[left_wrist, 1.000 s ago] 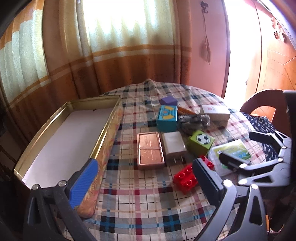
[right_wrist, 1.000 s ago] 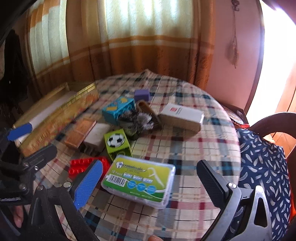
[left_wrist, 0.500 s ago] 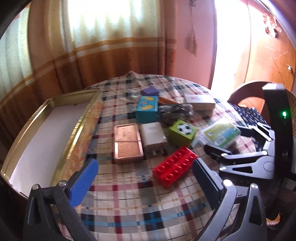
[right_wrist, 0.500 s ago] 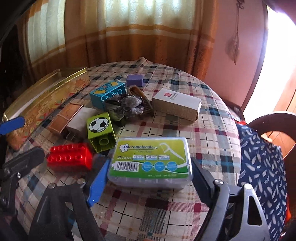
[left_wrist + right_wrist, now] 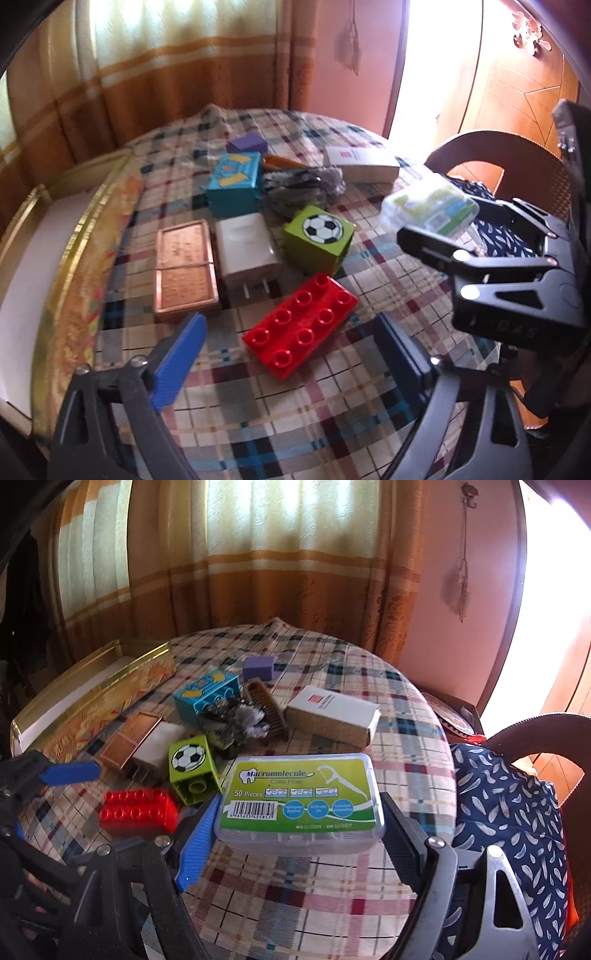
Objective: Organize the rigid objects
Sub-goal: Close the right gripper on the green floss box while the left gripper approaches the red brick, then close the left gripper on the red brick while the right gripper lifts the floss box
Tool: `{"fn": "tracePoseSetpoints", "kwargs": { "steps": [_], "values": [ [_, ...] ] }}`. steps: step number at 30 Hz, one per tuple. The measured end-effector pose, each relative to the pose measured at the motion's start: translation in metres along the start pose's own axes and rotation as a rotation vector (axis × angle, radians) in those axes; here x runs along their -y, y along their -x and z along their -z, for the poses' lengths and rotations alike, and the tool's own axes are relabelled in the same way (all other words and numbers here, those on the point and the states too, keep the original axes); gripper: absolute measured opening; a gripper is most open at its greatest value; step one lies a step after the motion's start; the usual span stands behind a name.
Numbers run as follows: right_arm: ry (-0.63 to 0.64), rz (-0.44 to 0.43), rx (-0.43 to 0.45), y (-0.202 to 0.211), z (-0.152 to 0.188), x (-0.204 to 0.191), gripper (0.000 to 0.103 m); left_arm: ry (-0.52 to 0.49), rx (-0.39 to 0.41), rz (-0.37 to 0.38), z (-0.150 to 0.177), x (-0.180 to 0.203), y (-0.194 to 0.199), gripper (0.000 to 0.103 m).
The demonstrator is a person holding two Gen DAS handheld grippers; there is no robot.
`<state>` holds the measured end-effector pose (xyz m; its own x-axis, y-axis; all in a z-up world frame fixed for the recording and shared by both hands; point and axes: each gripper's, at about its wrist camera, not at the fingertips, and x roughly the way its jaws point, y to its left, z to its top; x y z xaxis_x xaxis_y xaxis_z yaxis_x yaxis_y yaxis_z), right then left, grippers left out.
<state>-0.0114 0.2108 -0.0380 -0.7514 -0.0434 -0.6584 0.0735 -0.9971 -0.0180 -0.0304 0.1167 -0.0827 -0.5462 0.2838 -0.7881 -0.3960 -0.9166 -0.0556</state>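
While the plaid-covered round table (image 5: 406, 716) is still crowded, one item is already in hand.

Item held: floss-pick box (image 5: 301, 799), clear plastic, green label. It is clamped flat between the two pads of the right gripper (image 5: 295, 834), blue pad on its left end, dark pad on its right, jaws set fairly wide to span the box's length. In the left wrist view it appears raised off the cloth.

Item approached: red building brick (image 5: 301, 325), studs up, lying on the cloth between the pads of the left gripper (image 5: 288, 343). The jaws are closing; no pad is seen touching the brick.

Destination, as judged: gold tin tray (image 5: 92, 698) at the table's left edge, white-lined, nothing visible inside.

Other stock on the cloth: green football block (image 5: 319, 240), white charger (image 5: 247, 251), copper tin (image 5: 184, 269), teal block (image 5: 234, 184), purple cube (image 5: 246, 143), white carton (image 5: 362, 166), brown comb (image 5: 267, 709).

Handling note: the brick lies skewed to the jaws, so the pads should be squared to its long sides before being closed. The box should be kept level and carried over the clutter, not through it.
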Motion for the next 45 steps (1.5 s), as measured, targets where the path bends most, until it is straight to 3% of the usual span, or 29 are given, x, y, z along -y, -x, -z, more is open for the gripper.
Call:
{"fn": "tracePoseSetpoints", "kwargs": {
  "steps": [2, 7, 9, 17, 29, 45],
  "values": [
    [-0.003, -0.003, 0.004, 0.001, -0.001, 0.001, 0.083, -0.002, -0.019, 0.008, -0.002, 0.001, -0.005, 0.080],
    [-0.007, -0.013, 0.009, 0.002, -0.002, 0.000, 0.083, -0.029, -0.029, 0.031, 0.001, 0.006, -0.007, 0.040],
    [-0.005, -0.019, 0.014, 0.003, -0.001, -0.001, 0.083, -0.036, -0.023, 0.047, 0.002, 0.006, -0.006, 0.031],
    [0.006, -0.031, 0.022, 0.004, -0.001, -0.007, 0.083, -0.037, 0.019, 0.050, 0.004, 0.004, 0.003, 0.030],
    [0.023, -0.063, 0.070, 0.015, -0.002, -0.016, 0.083, 0.004, 0.143, 0.017, 0.009, -0.007, 0.026, 0.030],
    [0.044, -0.120, 0.116, 0.030, -0.007, -0.033, 0.083, 0.028, 0.235, -0.064, 0.008, -0.021, 0.055, 0.030]
  ]
}}
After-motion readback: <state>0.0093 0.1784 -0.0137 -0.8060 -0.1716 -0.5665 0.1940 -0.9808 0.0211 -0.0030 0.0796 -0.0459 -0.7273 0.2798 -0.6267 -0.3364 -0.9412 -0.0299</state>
